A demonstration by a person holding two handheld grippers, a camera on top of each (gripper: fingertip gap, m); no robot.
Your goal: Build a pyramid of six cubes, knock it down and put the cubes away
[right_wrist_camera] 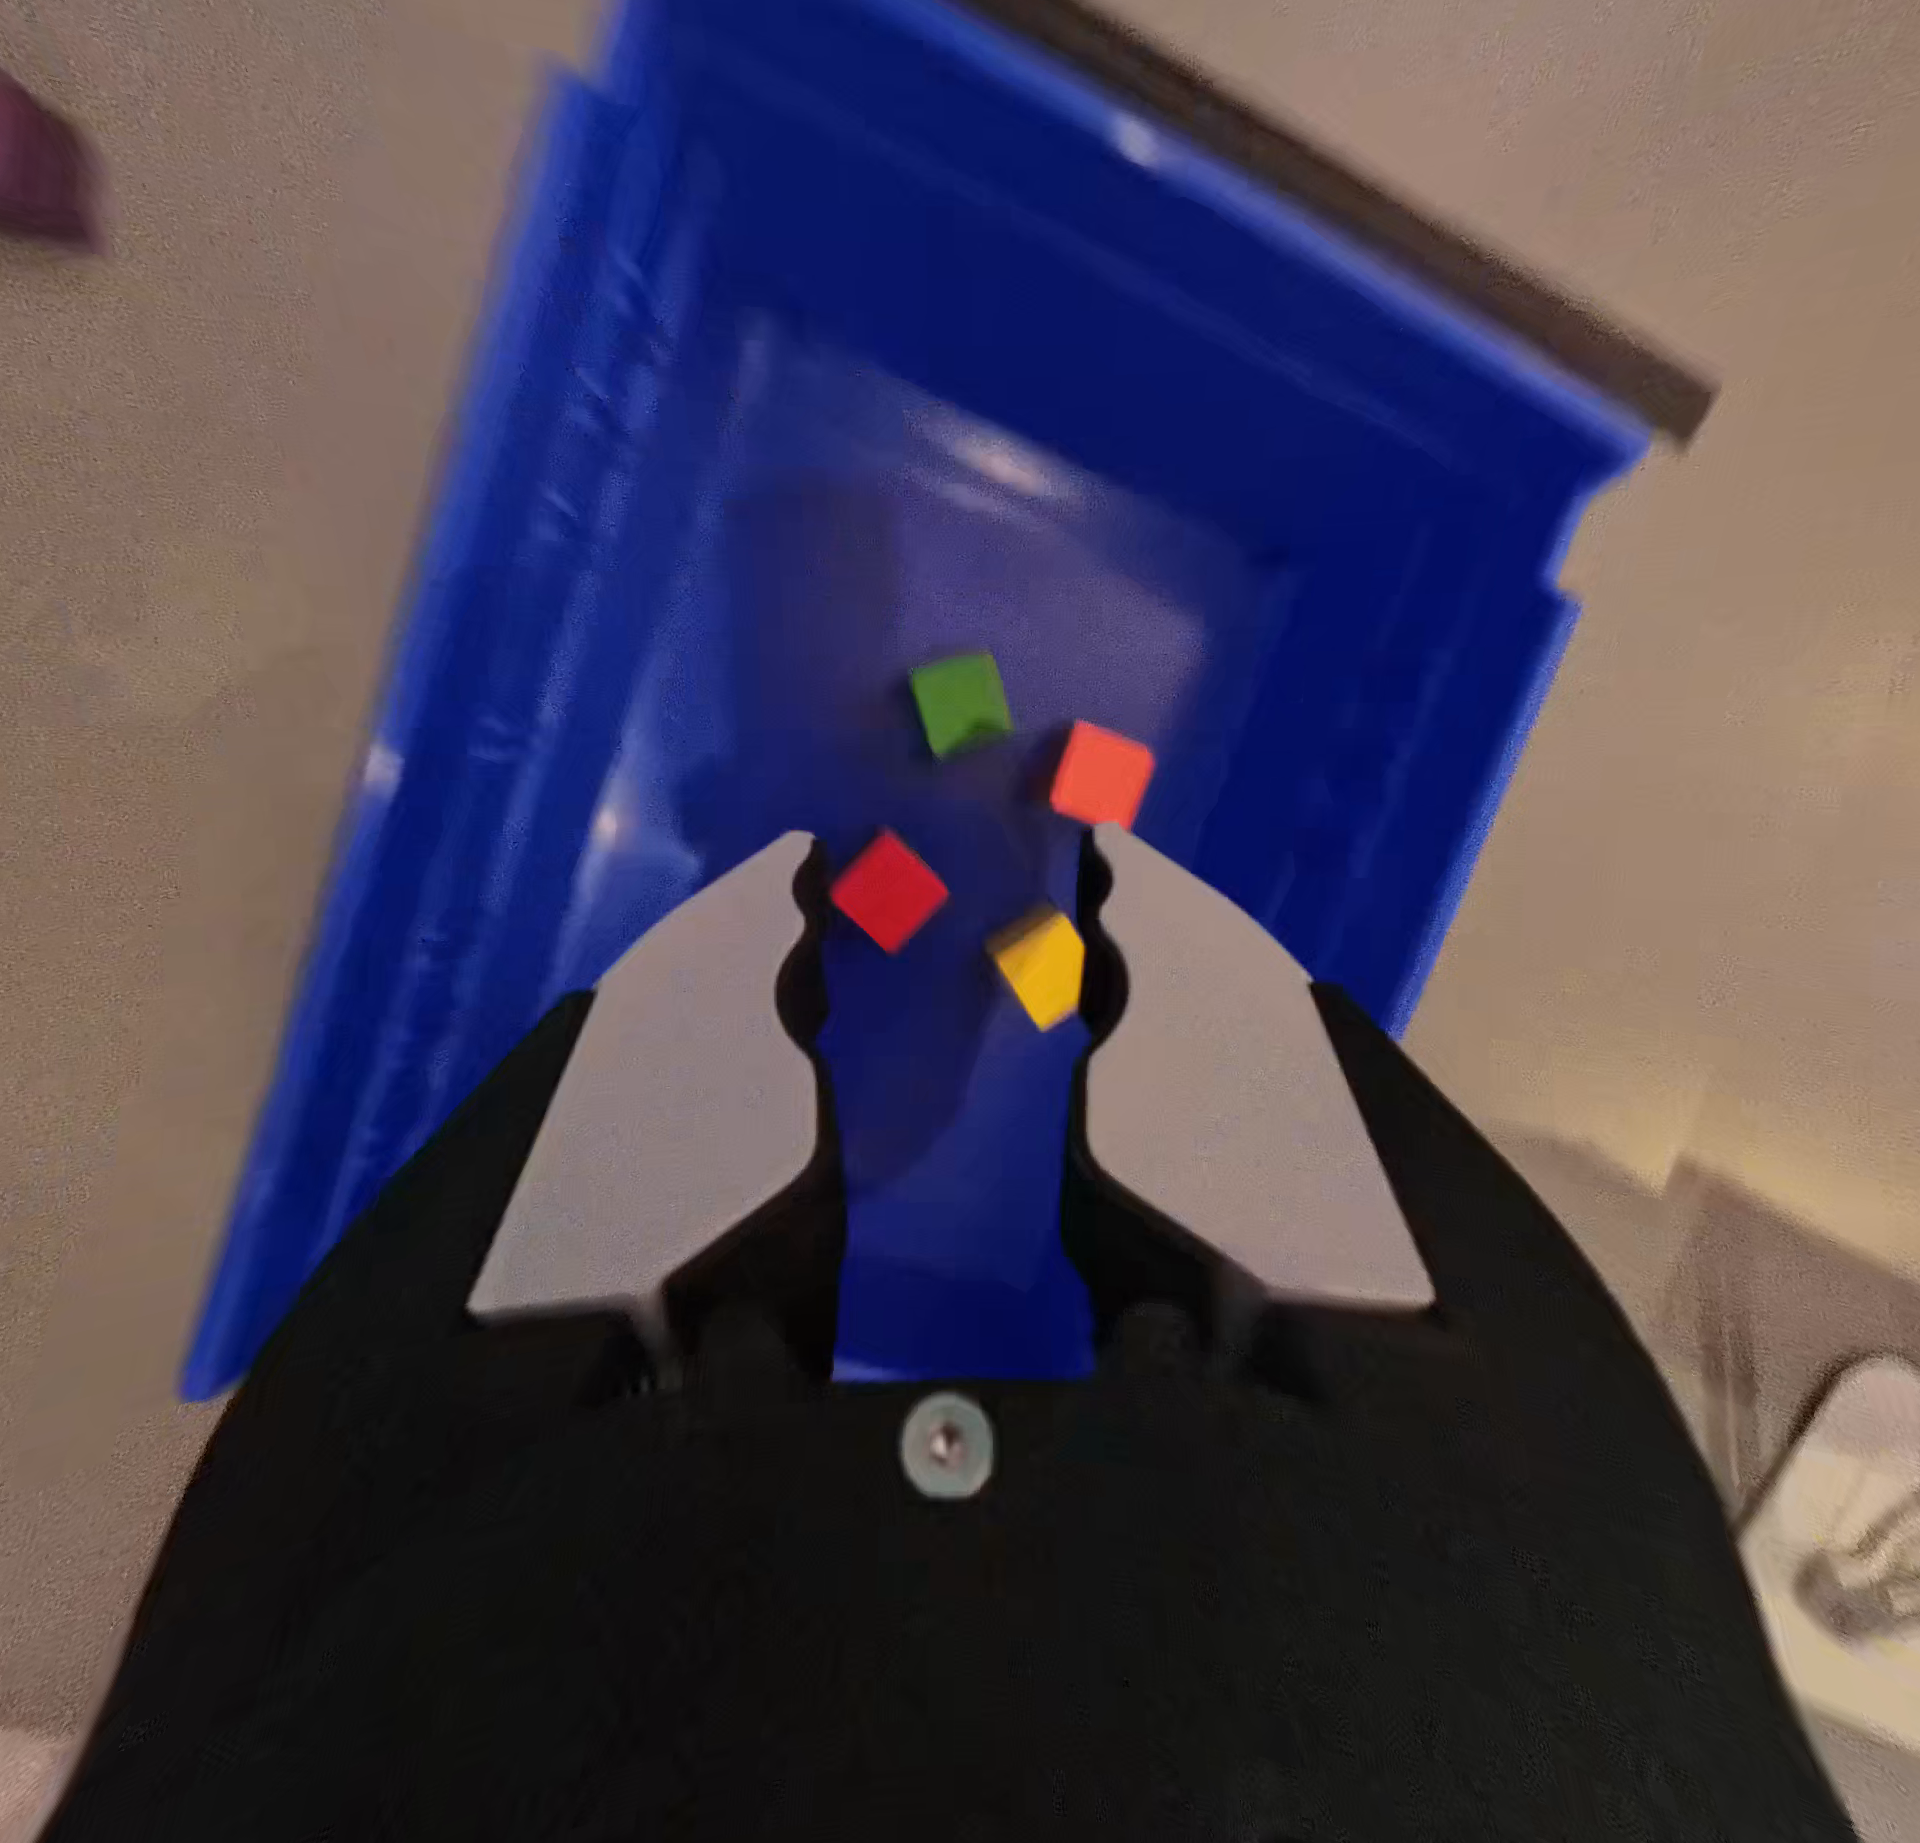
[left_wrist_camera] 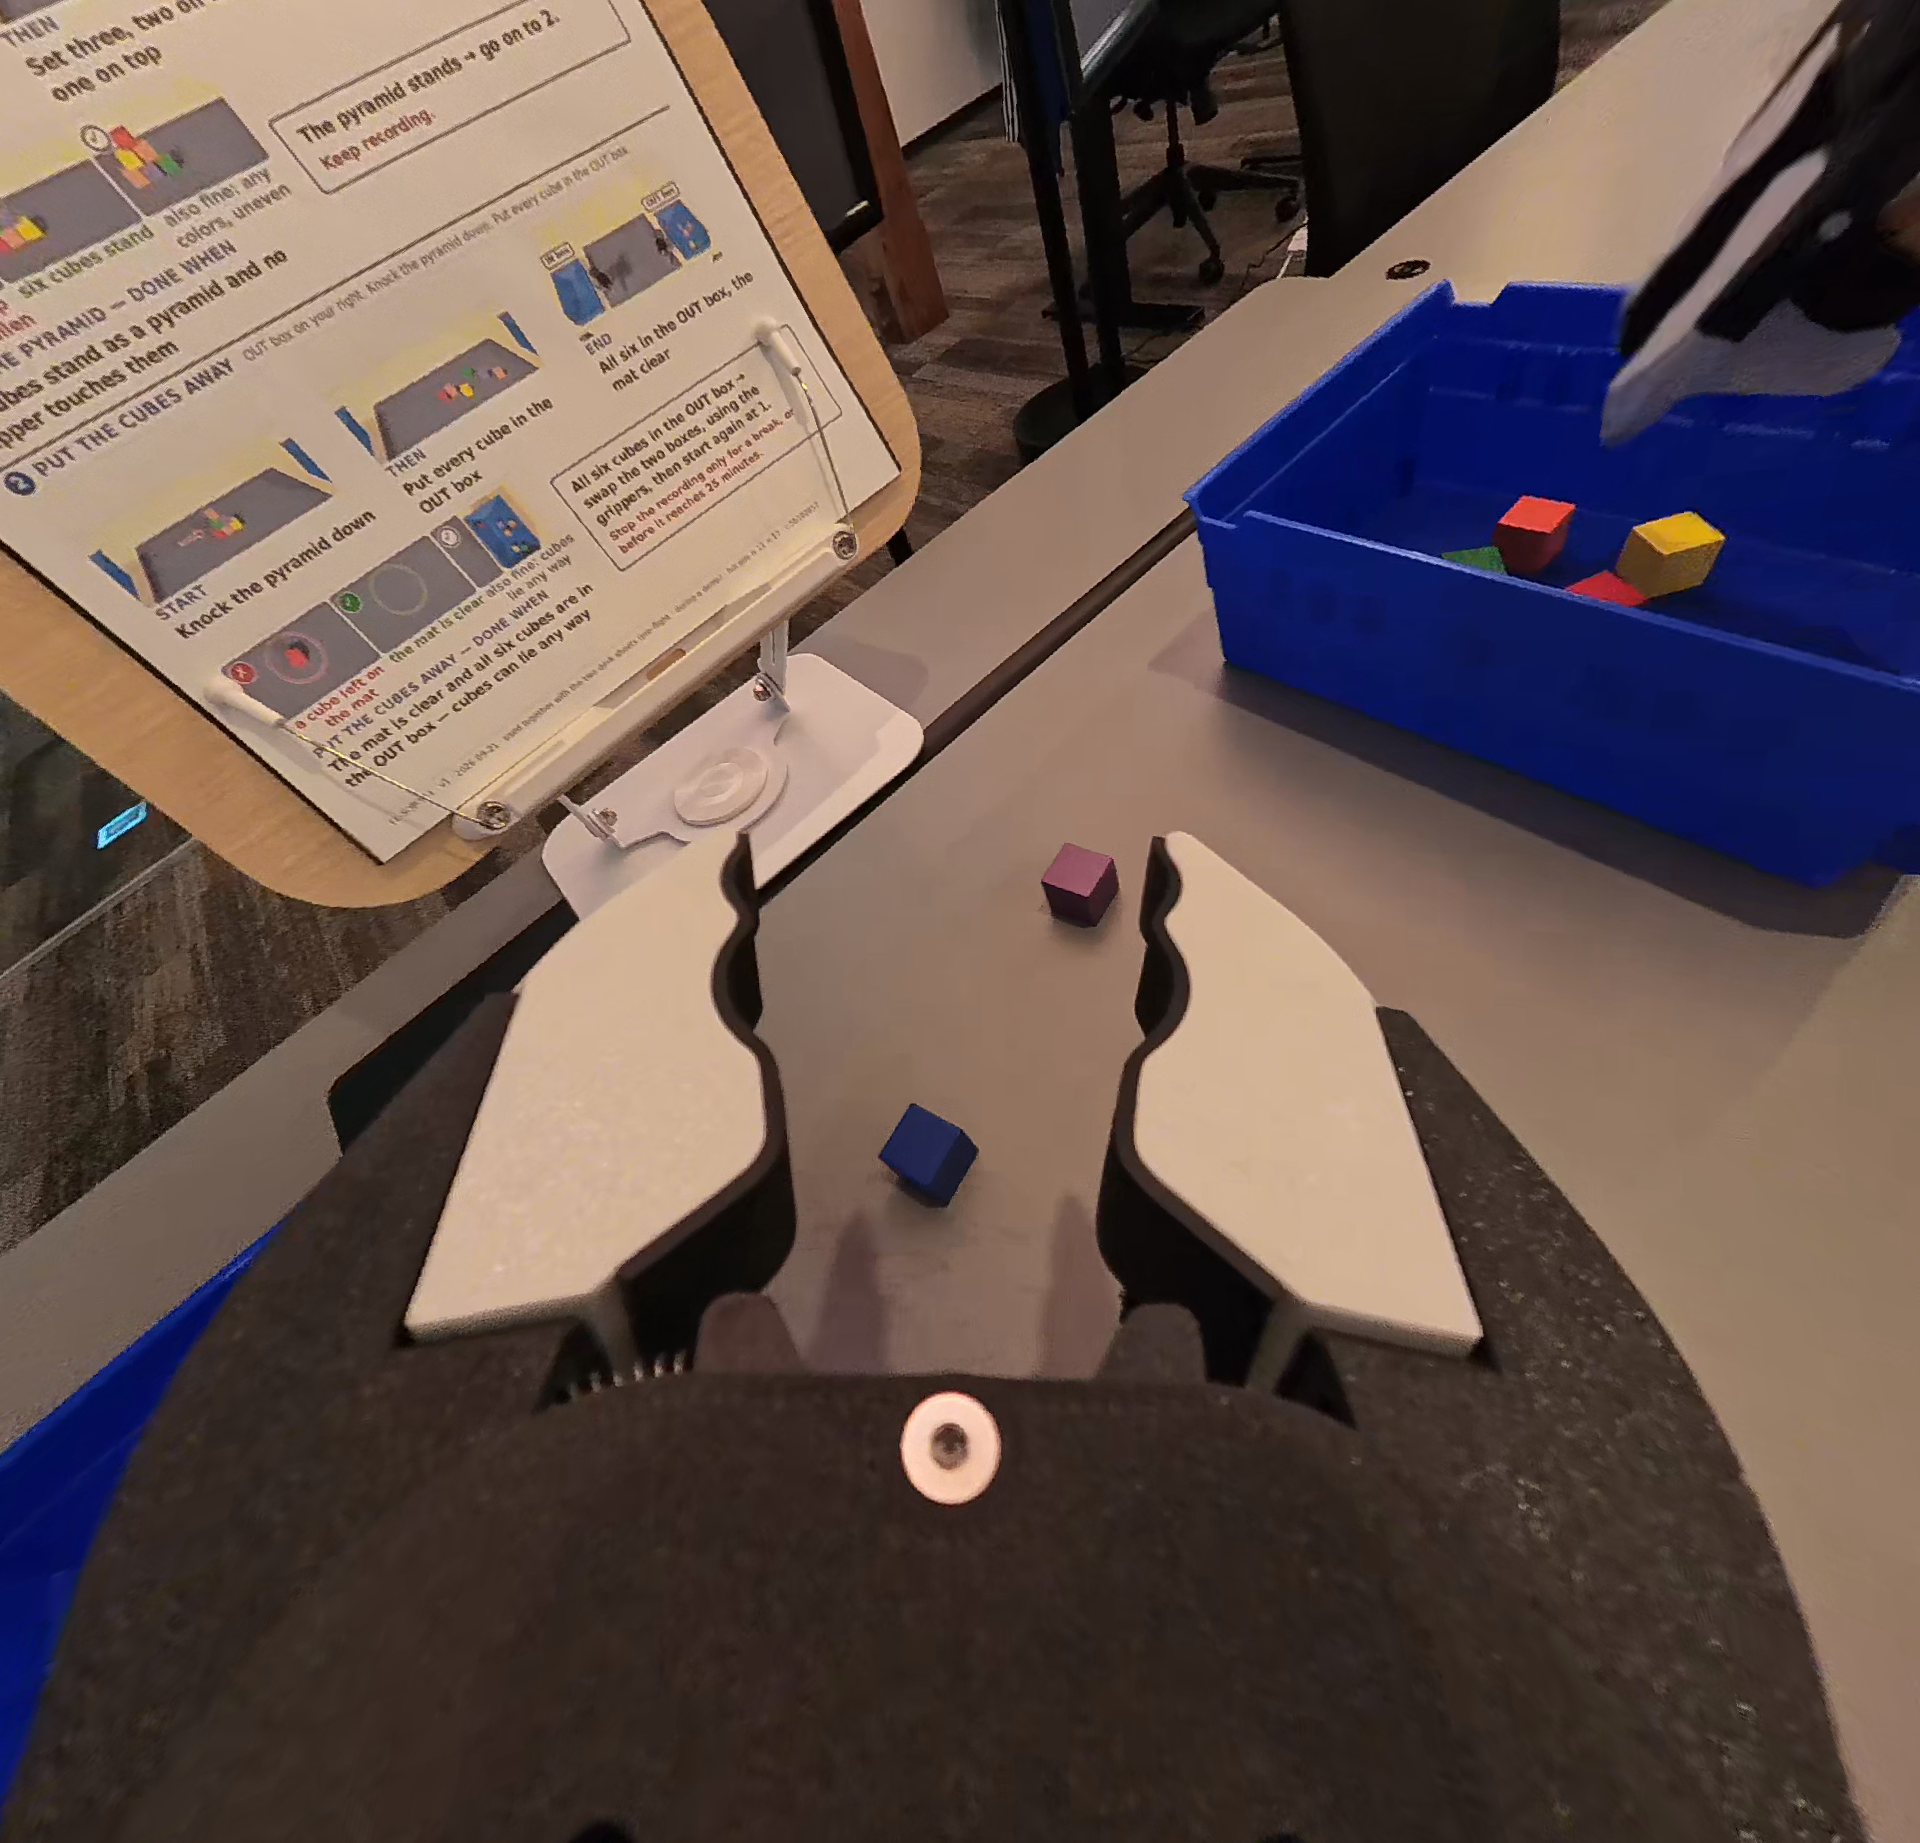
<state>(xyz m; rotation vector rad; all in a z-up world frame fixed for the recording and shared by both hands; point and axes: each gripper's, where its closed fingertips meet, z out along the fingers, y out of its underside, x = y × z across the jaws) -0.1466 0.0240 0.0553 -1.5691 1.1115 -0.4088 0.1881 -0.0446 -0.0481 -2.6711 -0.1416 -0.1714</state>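
My left gripper (left_wrist_camera: 951, 858) is open and empty, low over the grey mat (left_wrist_camera: 1351, 962). A blue cube (left_wrist_camera: 928, 1154) lies on the mat between its fingers, touching neither. A purple cube (left_wrist_camera: 1081, 884) lies just inside the right fingertip and also shows in the right wrist view (right_wrist_camera: 42, 162). My right gripper (right_wrist_camera: 948, 843) is open and empty above the blue box (right_wrist_camera: 644, 546), and appears blurred in the left wrist view (left_wrist_camera: 1662, 380). In the box lie a green cube (right_wrist_camera: 959, 702), an orange-red cube (right_wrist_camera: 1101, 773), a red cube (right_wrist_camera: 888, 889) and a tilted yellow cube (right_wrist_camera: 1039, 967).
The blue box (left_wrist_camera: 1558, 733) stands on the table right of the mat. An instruction sheet on a wooden stand (left_wrist_camera: 416, 391) with a white base (left_wrist_camera: 727, 775) stands behind the mat on the left. A second blue box (left_wrist_camera: 62, 1481) is at the lower left. Office chairs stand beyond the table. My right fingertips sit around 35 cm from my left ones.
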